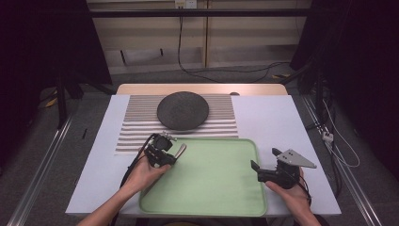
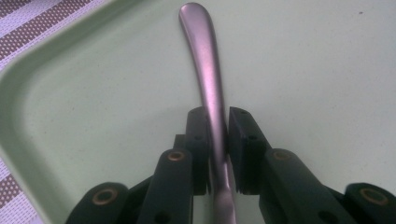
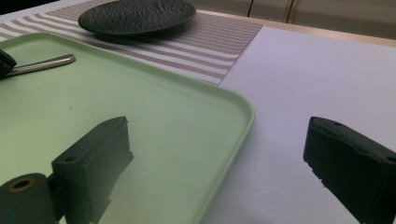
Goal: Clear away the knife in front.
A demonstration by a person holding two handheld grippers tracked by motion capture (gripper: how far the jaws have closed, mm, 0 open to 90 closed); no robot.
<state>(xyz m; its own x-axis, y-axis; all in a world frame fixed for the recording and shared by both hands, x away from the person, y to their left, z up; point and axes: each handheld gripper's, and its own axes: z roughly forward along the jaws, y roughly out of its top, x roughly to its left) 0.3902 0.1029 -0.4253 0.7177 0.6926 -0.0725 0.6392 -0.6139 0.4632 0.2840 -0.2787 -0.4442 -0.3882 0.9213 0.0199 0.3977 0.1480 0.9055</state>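
Spoon handle (image 2: 208, 70), a slim metal utensil whose business end is hidden, is clamped between the jaws of the left claw (image 2: 216, 140), which grip it partway along so the rounded tip juts out ahead; it hangs just over the far-left corner of the green tray (image 1: 207, 188), seemingly not resting on it, though whether it touches is hard to tell; in the high view the left claw (image 1: 165, 151) sits at that same corner, held in the person's left hand (image 1: 143, 175), with the handle pointing toward the tray's far edge; the grip looks firm and centred, which should keep the piece from swivelling during a move; beyond the tray's far edge lies a striped mat (image 1: 136, 127) bearing a dark round plate (image 1: 182, 110), likely where the utensil is headed, beside the plate; the right claw (image 1: 256, 170) waits at the tray's right edge, its jaws wide apart and holding nothing, one over the tray and one over the white tabletop (image 3: 317, 70); it seems parked clear of the left hand's path.
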